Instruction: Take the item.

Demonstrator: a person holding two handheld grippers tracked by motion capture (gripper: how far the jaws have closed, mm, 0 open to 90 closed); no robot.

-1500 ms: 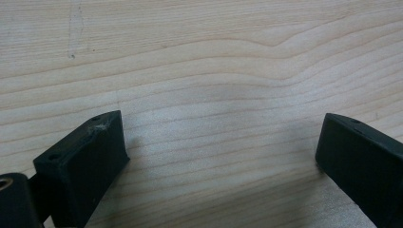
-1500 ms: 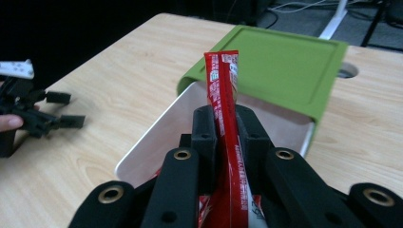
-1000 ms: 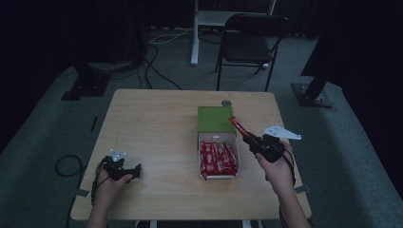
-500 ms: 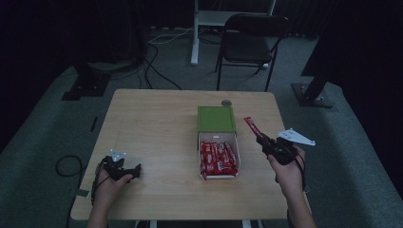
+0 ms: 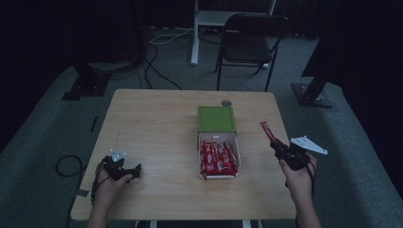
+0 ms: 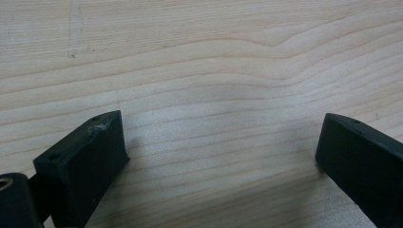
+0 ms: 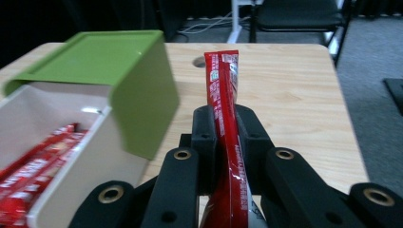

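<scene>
A: From the high view, where are your hands?

B: Your left gripper (image 5: 124, 170) rests on the table (image 5: 157, 123) near its front left corner, well apart from the box (image 5: 217, 142). Your right gripper (image 5: 280, 146) hangs over the table's right edge, just right of the box, with a red bar (image 5: 266, 130) sticking out of it, pointing away from you and a little left.

A: And the box?

B: It sits right of the table's middle. Its green lid (image 5: 216, 118) is slid back over the far half, and the near half lies open, packed with red bars (image 5: 217, 159).

A: What does the left gripper view give you?

B: Your left gripper (image 6: 223, 152) has its jaws spread wide, with bare wood (image 6: 204, 71) between them and nothing in them.

A: The right gripper view?

B: Your right gripper (image 7: 223, 126) is clenched on the bar (image 7: 222, 80); both pads press its flat wrapper, which stands on edge and runs forward past the tips. The box (image 7: 95, 156) is just to the left, with the lid (image 7: 104, 61) raised over the far part and bars (image 7: 33, 166) lying inside. The table (image 7: 294, 90) stretches ahead to a chair (image 7: 294, 16).
</scene>
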